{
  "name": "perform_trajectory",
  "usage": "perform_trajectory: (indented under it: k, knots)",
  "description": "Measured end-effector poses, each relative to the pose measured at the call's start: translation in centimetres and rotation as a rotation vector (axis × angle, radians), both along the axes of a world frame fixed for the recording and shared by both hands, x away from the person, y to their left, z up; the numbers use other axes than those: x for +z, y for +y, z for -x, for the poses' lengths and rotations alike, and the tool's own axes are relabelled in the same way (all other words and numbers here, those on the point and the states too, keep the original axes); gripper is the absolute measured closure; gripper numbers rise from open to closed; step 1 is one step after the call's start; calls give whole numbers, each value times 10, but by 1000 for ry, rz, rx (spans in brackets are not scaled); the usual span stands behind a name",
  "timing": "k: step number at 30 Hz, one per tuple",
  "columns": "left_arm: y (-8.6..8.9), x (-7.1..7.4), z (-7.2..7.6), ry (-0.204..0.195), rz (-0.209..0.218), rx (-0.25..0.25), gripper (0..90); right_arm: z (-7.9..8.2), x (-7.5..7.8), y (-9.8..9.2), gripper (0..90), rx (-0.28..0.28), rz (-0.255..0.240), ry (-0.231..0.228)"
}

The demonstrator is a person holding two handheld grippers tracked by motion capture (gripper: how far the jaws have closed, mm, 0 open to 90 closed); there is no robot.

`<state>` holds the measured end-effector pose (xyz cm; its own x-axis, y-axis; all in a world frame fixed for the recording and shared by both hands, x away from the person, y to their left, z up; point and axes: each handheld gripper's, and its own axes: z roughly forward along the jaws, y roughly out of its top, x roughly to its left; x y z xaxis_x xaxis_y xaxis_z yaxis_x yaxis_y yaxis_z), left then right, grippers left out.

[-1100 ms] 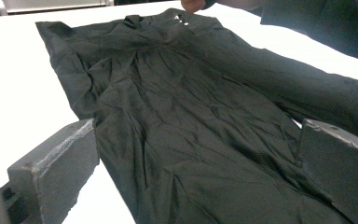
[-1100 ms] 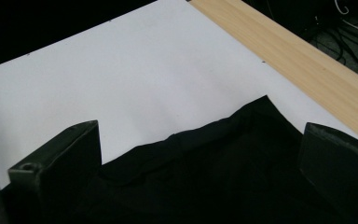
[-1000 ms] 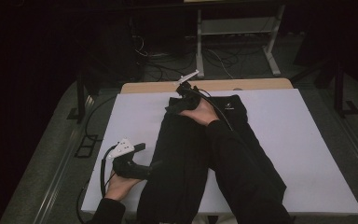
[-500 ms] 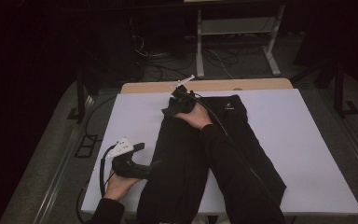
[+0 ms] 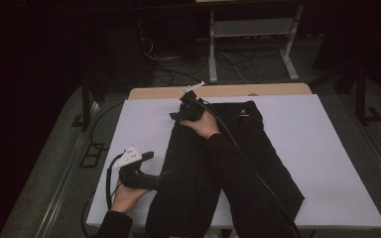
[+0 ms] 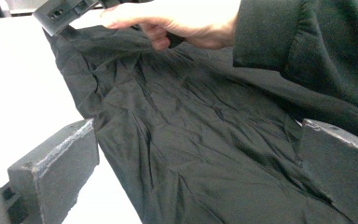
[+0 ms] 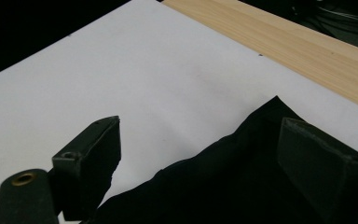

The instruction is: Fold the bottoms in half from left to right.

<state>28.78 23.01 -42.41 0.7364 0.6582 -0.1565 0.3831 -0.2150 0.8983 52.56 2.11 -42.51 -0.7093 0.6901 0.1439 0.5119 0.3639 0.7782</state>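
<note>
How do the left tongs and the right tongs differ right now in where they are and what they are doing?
The left tongs sit at the near left edge of the black garment, while the right tongs are at its far corner. The left tongs stand open along the garment's side edge; the right tongs have just been closing, with the corner of the cloth between them, not yet pinched. Both are black, hand-held, and over the white table cover.

The right gripper (image 5: 181, 113) has dropped onto the far left corner of the black garment (image 5: 213, 163), shifting slightly left since a second ago. Its jaws have just been closing, the corner's edge between them, pads not yet pressing the cloth.
</note>
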Motion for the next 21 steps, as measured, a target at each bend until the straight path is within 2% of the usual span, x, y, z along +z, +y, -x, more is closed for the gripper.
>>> perform_trajectory:
  k: [11,15,19,21]
  knots:
    - [1,0,0,0,1,2,0,-5,-11,7,211,-74,23,7]
    - [1,0,-1,0,1,0,0,-5,-16,10,262,-88,25,16]
    - [0,0,-1,0,-1,-1,0,-7,-20,13,317,-120,38,18]
    - [0,0,-1,-1,-1,-1,0,-8,-22,14,367,-153,54,28]
